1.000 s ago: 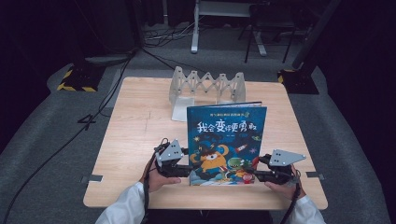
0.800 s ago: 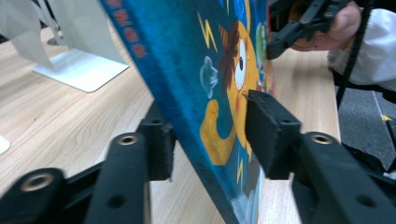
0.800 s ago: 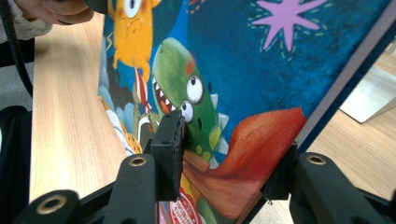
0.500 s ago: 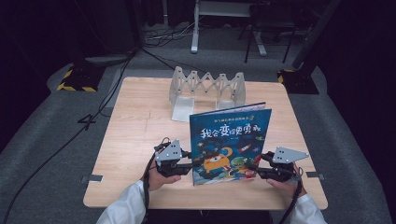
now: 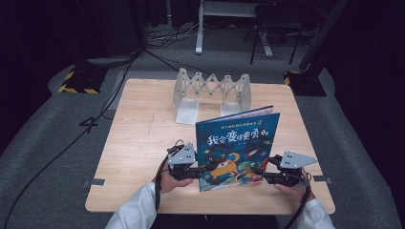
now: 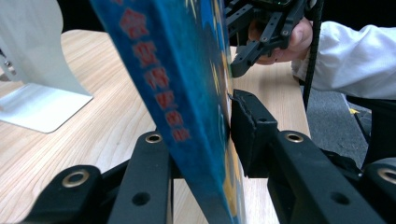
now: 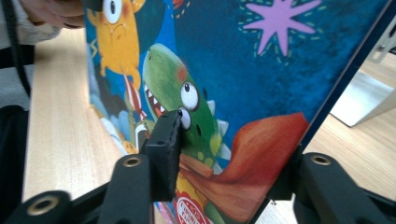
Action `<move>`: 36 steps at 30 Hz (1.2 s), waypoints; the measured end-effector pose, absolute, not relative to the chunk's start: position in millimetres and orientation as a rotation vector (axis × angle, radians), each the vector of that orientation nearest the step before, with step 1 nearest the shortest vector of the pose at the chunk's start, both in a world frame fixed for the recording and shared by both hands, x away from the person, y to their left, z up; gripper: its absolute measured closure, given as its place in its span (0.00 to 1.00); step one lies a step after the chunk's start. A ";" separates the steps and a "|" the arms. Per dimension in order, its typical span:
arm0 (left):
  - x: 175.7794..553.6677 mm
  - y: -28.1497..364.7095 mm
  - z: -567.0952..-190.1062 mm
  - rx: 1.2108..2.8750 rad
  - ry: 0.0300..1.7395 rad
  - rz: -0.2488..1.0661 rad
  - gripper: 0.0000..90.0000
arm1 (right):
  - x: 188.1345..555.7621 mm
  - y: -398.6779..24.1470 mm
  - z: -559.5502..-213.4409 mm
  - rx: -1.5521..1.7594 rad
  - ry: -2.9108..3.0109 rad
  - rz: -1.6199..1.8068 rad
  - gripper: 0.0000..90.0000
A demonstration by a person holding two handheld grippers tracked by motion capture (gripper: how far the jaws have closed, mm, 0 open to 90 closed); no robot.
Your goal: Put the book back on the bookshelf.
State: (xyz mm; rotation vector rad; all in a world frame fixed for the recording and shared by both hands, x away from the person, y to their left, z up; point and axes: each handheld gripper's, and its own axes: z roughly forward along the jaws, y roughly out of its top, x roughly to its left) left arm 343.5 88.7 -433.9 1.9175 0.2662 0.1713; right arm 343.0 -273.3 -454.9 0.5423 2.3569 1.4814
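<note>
You hold the picture book [image 5: 237,145] upright on the table [image 5: 138,138], its blue cover facing you, in front of the white zigzag rack [image 5: 212,90] and well apart from it. Your left gripper [image 5: 194,171] sits at the book's lower spine corner. Its jaws have just been closing, and in the left gripper view they clamp the book [image 6: 187,93] by the spine, one pad flat on the cover, the other behind. Your right gripper [image 5: 261,174] is at the book's opposite lower corner. Its jaws have just been opening; in the right gripper view one pad touches the cover [image 7: 243,93] by the green dinosaur, while the other stands at the back of the book's edge, so whether the grip presses I cannot tell.
</note>
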 end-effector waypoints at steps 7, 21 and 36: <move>338.7 89.0 -430.5 1.928 0.234 0.225 0.80 | 339.2 -272.2 -451.6 0.556 2.337 1.389 0.55; 333.2 90.3 -429.0 1.916 0.238 0.273 0.90 | 340.7 -274.8 -449.8 0.621 2.291 1.365 0.58; 334.8 91.3 -431.4 1.891 0.273 0.268 0.91 | 353.4 -283.4 -448.9 0.755 2.218 1.409 0.48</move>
